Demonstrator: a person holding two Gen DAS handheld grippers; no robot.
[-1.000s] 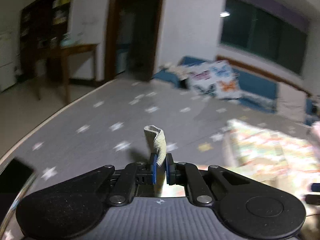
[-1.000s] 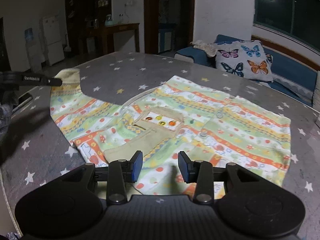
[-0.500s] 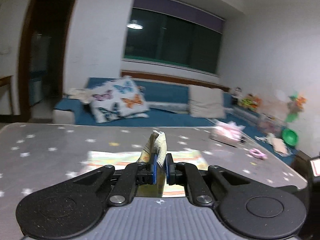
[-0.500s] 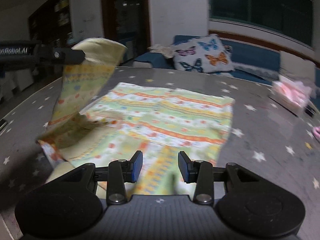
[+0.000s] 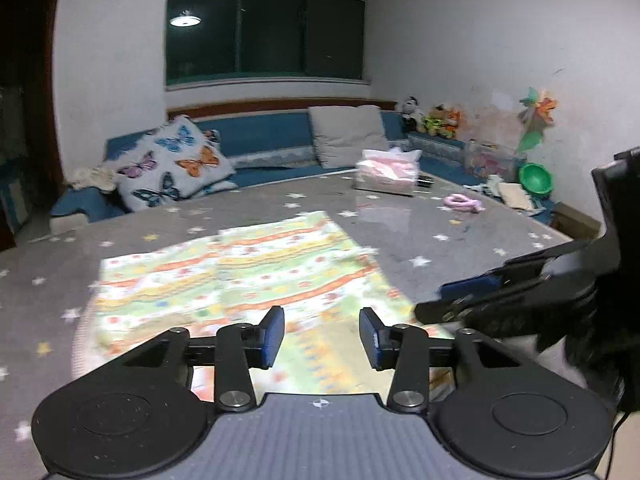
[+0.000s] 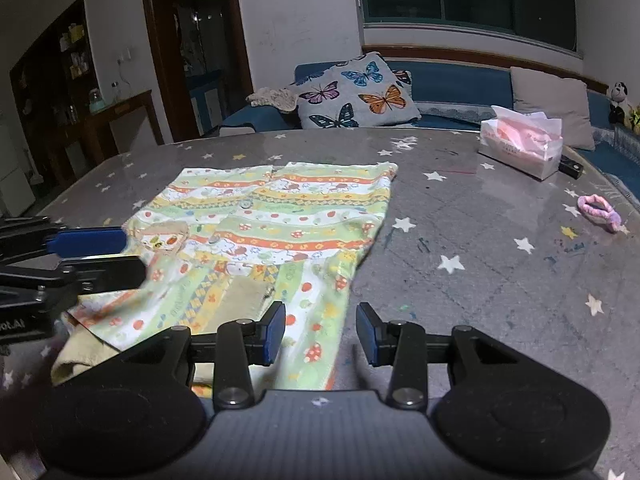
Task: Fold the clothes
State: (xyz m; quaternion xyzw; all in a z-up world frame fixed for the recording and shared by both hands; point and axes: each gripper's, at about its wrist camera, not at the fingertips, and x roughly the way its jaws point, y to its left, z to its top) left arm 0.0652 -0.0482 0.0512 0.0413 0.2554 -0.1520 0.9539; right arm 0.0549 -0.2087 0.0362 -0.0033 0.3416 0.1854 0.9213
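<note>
Blue pads on my left gripper [image 5: 321,337] are parting right now, nothing btwn them, the striped garment [image 5: 256,280] lies flat below and ahead of them. My right gripper [image 6: 320,334] has its jaws apart too, holding nothing; its left pad sits over the garment's near edge, right pad over bare table [image 6: 480,248].

From the right wrist view the left gripper shows at the left edge, just over the garment's folded-over sleeve w/ its beige cuff [image 6: 80,354] lying near the front. Garment [image 6: 280,224] is green/orange/white striped w/ small prints, a beige pocket patch [image 6: 162,236] and buttons down the middle, spread on the grey star-print table, hem toward the far side.

Further out on the table: pink tissue pack [image 6: 520,142] far right, a dark remote-like thing beside it (can't tell exactly), pink scrunchie [image 6: 600,207] near the right edge. Behind the table, blue sofa w/ a butterfly cushion [image 6: 356,92] and a plain grey cushion [image 6: 550,102]
</note>
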